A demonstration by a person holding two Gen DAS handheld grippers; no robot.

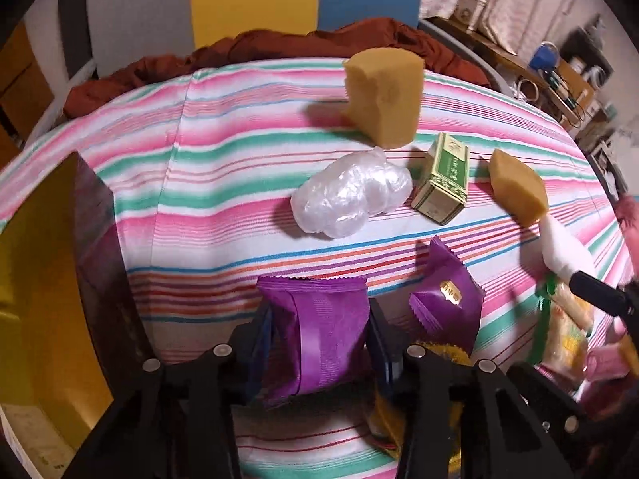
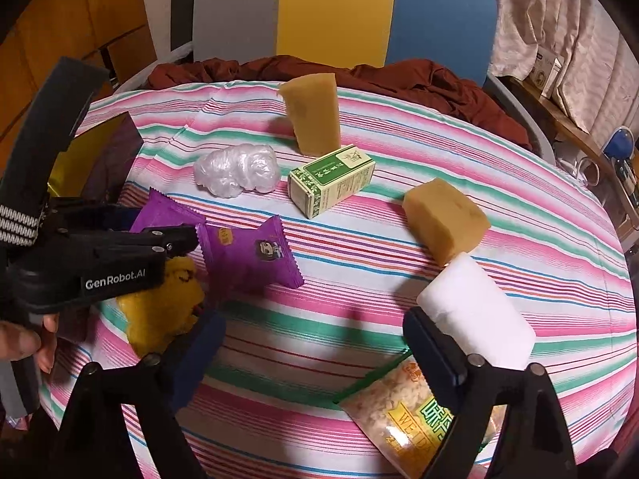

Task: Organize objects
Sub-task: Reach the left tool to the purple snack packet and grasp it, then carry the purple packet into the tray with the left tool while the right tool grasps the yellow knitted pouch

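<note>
Left tool (image 1: 319, 343) clenched on a purple snack packet (image 1: 319, 327); both pads press its sides, packet upright between them, low over the striped counter (image 1: 223, 207). From the right wrist view the left tool (image 2: 175, 241) sits at the counter's left edge, a person's fingers (image 2: 24, 339) wrapped on its handle.

Right tool (image 2: 311, 343) released: jaws wide apart, nothing between the pads. A white roll (image 2: 475, 319) lies just beside its right finger; can't tell if it touches. A clear bag of snacks (image 2: 403, 407) with green and yellow print lies under that same finger.

Rest on the counter:
- second purple packet (image 2: 251, 251), flat, just right of the left tool
- yellow packet (image 2: 163, 307), beneath the left tool
- crumpled clear plastic wad (image 2: 235, 171), centre-left
- green and cream carton (image 2: 331, 179), on its side, near the wad
- tall tan sponge block (image 2: 313, 113), upright, behind the carton
- smaller tan sponge block (image 2: 443, 219), touching the white roll's far end
- open box with gold lining (image 2: 100, 155), far left
- rust-red cloth (image 2: 419, 84), bunched along the far edge
</note>
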